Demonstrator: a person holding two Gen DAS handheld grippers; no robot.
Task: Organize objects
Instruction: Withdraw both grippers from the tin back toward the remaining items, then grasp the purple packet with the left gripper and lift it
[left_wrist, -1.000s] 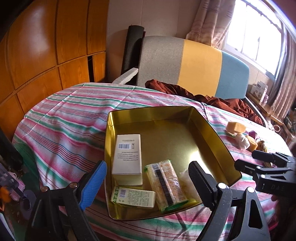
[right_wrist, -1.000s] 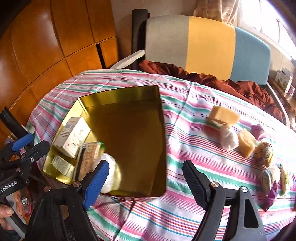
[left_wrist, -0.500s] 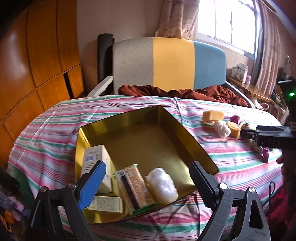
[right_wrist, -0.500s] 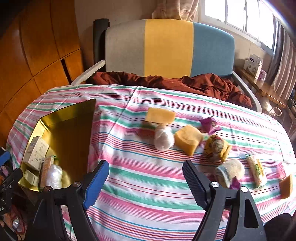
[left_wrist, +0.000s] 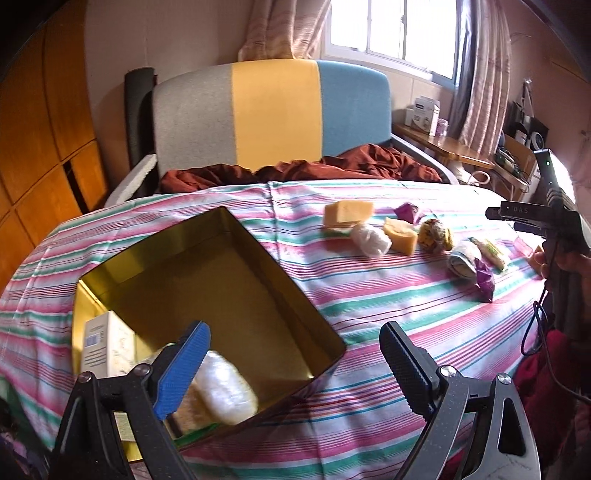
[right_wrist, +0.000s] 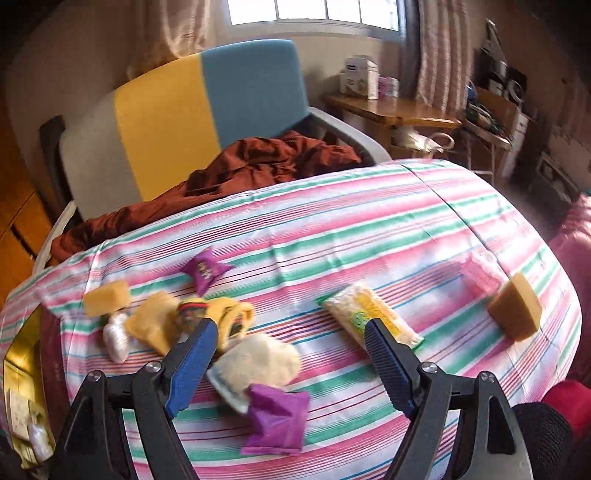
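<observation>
Furthest left sits the shallow gold-coloured metal tin (left_wrist: 236, 280), set on the pink, green and white striped tablecloth (left_wrist: 369, 306) with its open top facing up so things can simply be lowered in. Along its near edge lie a white cardboard box with a barcode (left_wrist: 101, 345) and a clear-wrapped white packet (left_wrist: 225, 391), packed to one side, which I judge leaves the far part of the tin free for the rest. My left tongs (left_wrist: 291, 365) hover over the tin's near corner with the blue and black pads wide apart and nothing between them, so I read that side as empty-handed and waiting. To the right of the tin the loose things lie scattered on the cloth: a yellow sponge block (left_wrist: 349, 212), a small white wrapped bundle (left_wrist: 370, 240), a second yellow sponge wedge (left_wrist: 400, 236), a yellow patterned snack pouch (right_wrist: 232, 319), a small purple sachet (right_wrist: 205, 271) further back, then a pale fluffy rolled cloth (right_wrist: 258, 363) with a crumpled purple wrapper (right_wrist: 277, 421) touching its near side. My right tongs (right_wrist: 291, 354) are also spread open and bare, with that pale roll lying between the pads, so I take it as my next pick. Further right lie a long yellow and green wrapped bar (right_wrist: 369, 314), a pale pink flat packet (right_wrist: 480, 273) and an orange-brown sponge block (right_wrist: 515, 312) near the table's edge, the furthest to carry.
</observation>
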